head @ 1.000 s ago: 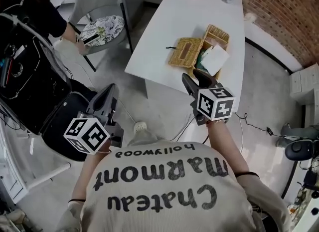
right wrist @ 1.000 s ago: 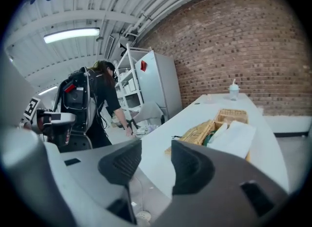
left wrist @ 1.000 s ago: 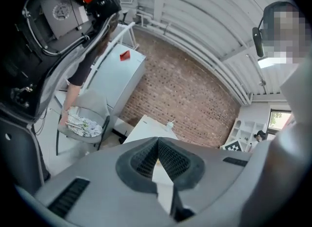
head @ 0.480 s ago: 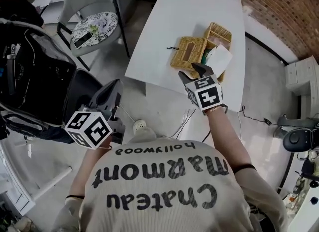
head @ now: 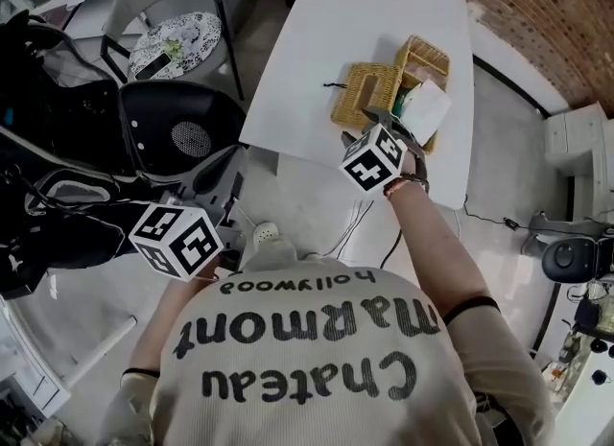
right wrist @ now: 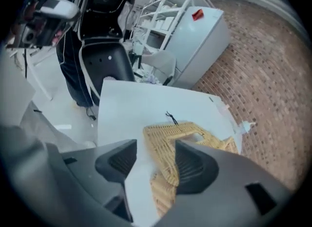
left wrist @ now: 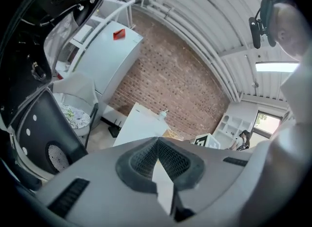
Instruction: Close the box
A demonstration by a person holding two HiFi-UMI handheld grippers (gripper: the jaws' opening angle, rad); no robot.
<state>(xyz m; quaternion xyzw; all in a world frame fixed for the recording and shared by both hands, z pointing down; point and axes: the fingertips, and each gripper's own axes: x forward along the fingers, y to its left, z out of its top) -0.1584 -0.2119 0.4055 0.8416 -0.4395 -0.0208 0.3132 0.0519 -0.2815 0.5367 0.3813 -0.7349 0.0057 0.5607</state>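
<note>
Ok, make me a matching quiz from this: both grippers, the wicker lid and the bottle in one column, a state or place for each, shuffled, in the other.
Things
1. left gripper
2. right gripper
3. lid
4. bottle

States or places
A. at the far end of the table
B. jaws apart
C. jaws together
D. flipped open beside the box

Pairs: 1-C, 2-B, 3-D, 4-A.

The right gripper's jaws have just been opening. The lid lies below them and is not gripped.
</note>
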